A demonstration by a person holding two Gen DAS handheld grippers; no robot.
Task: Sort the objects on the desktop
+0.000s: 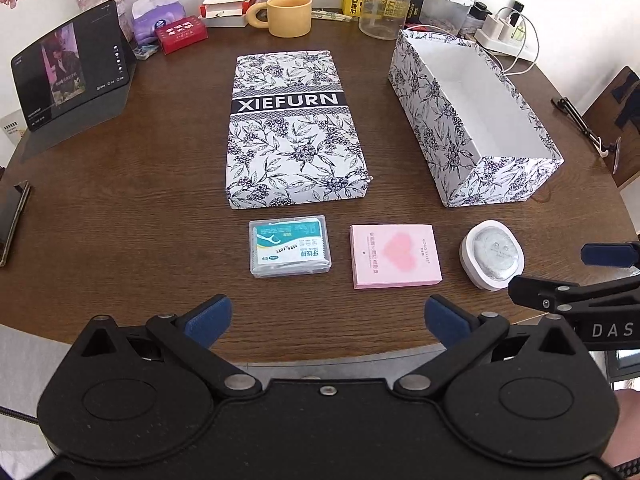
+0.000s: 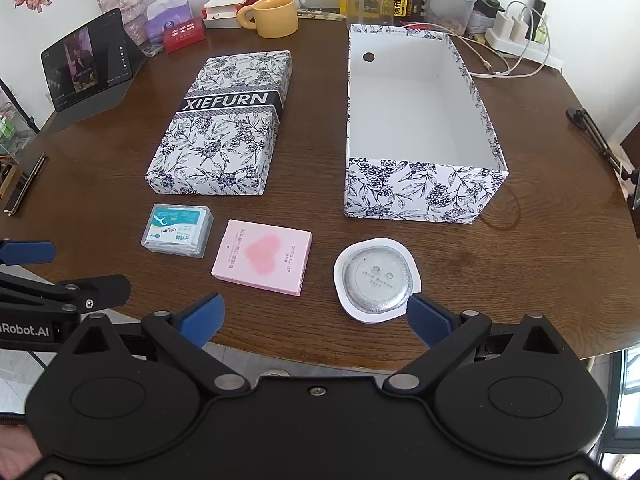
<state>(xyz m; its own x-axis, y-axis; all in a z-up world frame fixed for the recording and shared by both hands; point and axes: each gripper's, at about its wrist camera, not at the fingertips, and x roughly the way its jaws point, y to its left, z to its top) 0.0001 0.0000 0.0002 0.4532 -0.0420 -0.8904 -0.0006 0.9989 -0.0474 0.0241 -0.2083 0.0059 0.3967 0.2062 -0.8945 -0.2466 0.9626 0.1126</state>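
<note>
A dark brown wooden table [image 1: 120, 208] fills both views, its near edge curving just ahead of the grippers. The left gripper [image 1: 326, 322] hangs over that edge with its blue-padded fingers spread wide and nothing between them; the right gripper [image 2: 314, 320] is equally wide open and empty, its right pad just over the near rim of a round white pod with a silver foil top [image 2: 376, 280]. The pod lies in a row with a pink box printed with a heart [image 2: 262, 262] and a clear plastic case of dental floss picks [image 2: 176, 231], which carries a teal label with Chinese print. Behind the row lies a floral blue-and-white box lid [image 1: 296, 128] banded "XIEFURN", and to its right the matching open box [image 2: 416, 188], white inside and empty. Farther back stand a yellow mug [image 1: 288, 14] and a propped tablet [image 1: 70, 66].
</note>
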